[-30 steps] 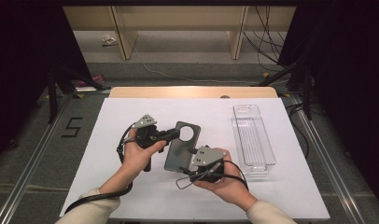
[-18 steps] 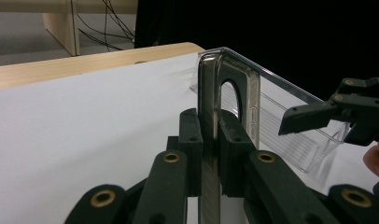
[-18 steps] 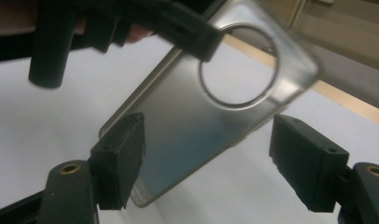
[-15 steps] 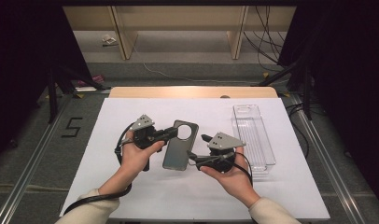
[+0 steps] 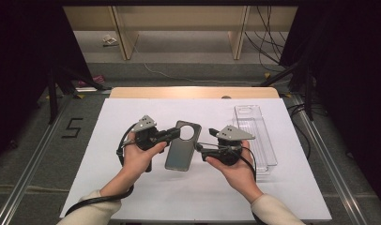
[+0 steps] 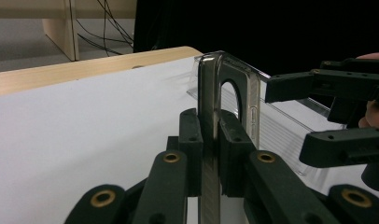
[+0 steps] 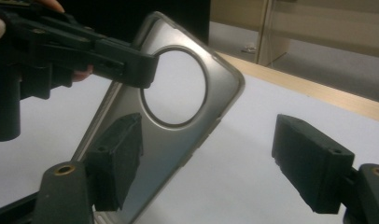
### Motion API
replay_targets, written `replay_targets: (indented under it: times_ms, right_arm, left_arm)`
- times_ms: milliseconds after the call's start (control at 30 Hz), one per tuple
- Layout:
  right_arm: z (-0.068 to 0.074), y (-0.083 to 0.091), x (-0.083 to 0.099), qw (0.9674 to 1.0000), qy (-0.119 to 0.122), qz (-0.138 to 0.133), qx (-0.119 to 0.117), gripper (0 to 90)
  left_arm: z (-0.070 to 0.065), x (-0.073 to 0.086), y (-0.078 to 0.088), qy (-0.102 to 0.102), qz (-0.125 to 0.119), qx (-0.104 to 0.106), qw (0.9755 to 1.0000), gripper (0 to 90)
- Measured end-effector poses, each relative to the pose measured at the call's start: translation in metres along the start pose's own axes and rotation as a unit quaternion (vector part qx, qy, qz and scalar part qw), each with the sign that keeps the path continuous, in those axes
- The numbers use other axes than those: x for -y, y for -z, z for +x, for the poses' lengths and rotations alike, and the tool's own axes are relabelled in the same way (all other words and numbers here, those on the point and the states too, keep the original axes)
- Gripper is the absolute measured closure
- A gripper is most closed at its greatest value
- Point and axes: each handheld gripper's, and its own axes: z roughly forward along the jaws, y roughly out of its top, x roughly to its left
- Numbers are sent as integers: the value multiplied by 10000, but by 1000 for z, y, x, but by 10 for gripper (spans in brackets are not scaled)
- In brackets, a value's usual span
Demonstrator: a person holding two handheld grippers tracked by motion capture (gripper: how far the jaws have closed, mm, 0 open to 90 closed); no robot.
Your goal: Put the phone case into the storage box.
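While the left gripper point(image 5: 175, 133) pinches the rim of the phone case point(image 5: 182, 146) beside its round camera cutout, the case hangs over the white bench point(image 5: 132, 197) between the two hands, its long side running toward the person. In the left gripper view the fingers point(image 6: 191, 140) press flat on both faces of the case wall, holding it upright and edge-on to that camera. The right gripper point(image 5: 201, 151) sits just to the right of the case, its fingers spread wide and apart from the case; they have just been opening, and in the right gripper view the case stands beyond them, nothing pressed between the pads point(image 7: 120, 154). A clear plastic tray point(image 5: 255, 136) lies on the bench past the right hand point(image 5: 235, 166), near it; whether the hand's cable brushes the tray is hard to judge from the high view. A wooden strip point(image 5: 193, 92) borders the far edge of the bench.
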Motion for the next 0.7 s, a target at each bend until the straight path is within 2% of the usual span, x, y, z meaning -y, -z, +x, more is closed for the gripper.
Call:
replay_targets:
  times_ms: [300, 433, 533, 700]
  right_arm:
    - [-6, -3, 1, 9998, -214, -21, 18, 282]
    - [-8, -5, 0, 9996, -280, -51, 19, 340]
    - [-8, -6, -1, 9996, -267, -76, -16, 375]
    - [-8, -8, -1, 9996, -282, -57, -12, 380]
  left_arm:
    - [-1, 1, 0, 8, 0, 3, 10000, 811]
    - [-2, 1, -1, 3, -7, 10, 10000, 811]
    - [-2, 1, -1, 0, -13, 2, 10000, 811]
    - [-2, 1, -1, -6, -20, -11, 10000, 811]
